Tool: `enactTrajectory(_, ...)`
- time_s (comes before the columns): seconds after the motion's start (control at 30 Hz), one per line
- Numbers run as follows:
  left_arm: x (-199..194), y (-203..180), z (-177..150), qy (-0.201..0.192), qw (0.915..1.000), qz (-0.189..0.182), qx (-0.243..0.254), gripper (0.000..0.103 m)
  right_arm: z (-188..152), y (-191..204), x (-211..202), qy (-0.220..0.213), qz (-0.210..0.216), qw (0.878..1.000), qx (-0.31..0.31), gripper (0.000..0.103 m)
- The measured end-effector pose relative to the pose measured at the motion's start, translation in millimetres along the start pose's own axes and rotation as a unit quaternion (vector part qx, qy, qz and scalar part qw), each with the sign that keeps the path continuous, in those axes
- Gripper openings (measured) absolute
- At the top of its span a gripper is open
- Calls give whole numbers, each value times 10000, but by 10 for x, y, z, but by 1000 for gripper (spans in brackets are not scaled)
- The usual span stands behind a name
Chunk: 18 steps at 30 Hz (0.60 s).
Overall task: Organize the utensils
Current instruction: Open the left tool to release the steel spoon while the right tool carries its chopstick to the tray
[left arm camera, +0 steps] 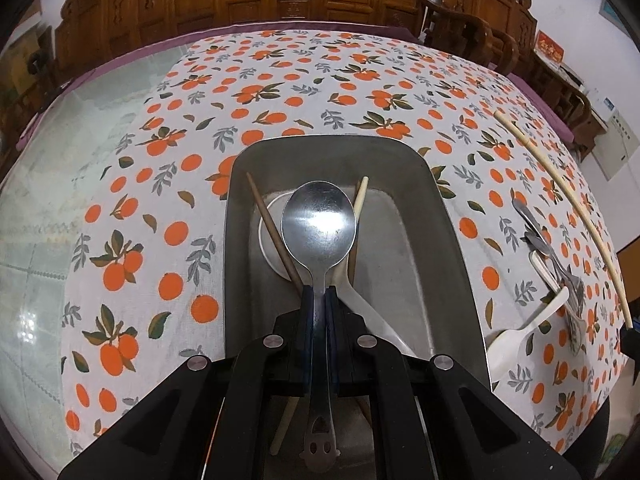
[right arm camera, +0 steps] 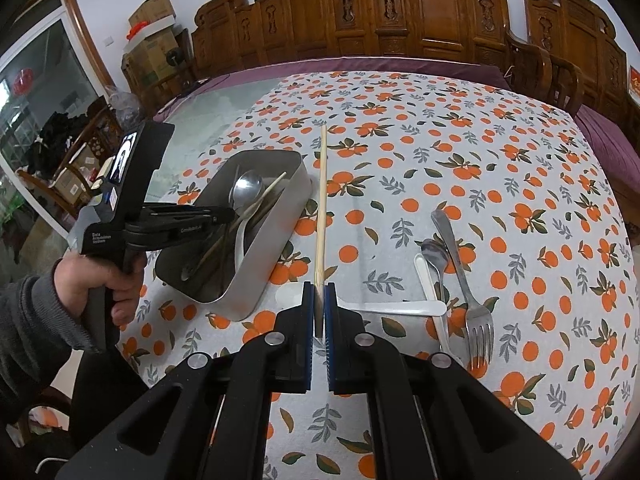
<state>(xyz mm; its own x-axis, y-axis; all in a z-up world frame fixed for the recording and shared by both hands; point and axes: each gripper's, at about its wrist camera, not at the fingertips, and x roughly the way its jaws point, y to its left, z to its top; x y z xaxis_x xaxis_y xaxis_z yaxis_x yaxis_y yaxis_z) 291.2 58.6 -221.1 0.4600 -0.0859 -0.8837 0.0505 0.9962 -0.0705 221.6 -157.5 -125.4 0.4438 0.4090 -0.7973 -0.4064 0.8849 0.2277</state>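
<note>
A metal spoon (left arm camera: 318, 228) is clamped in the left hand-held gripper (left arm camera: 319, 300) over the steel tray (left arm camera: 444, 216), apparently about to be released; a chopstick (right arm camera: 322, 208), right of the tray, is gripped by the right hand-held gripper (right arm camera: 319, 300), judged next for delivery.

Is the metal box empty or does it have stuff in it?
Not empty. The metal tray already holds chopsticks and a white spoon, and the left gripper holds a steel spoon over it.
</note>
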Motion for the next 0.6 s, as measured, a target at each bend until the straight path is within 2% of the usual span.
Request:
enactTrajectory(0.33, -102, 1, -16, -34, 10000, 7, -3, 7, 1, 67, 18, 0, 23, 10000, -49, 6)
enactTrajectory(0.4, -188, 6, -29, -112, 9999, -1, -3, 16, 5, 91, 22, -2, 36, 10000, -64, 6)
enactTrajectory(0.6, -532, 53, -99, -403, 9992, -3, -19, 24, 22, 223, 37, 7, 140, 9998, -135, 6)
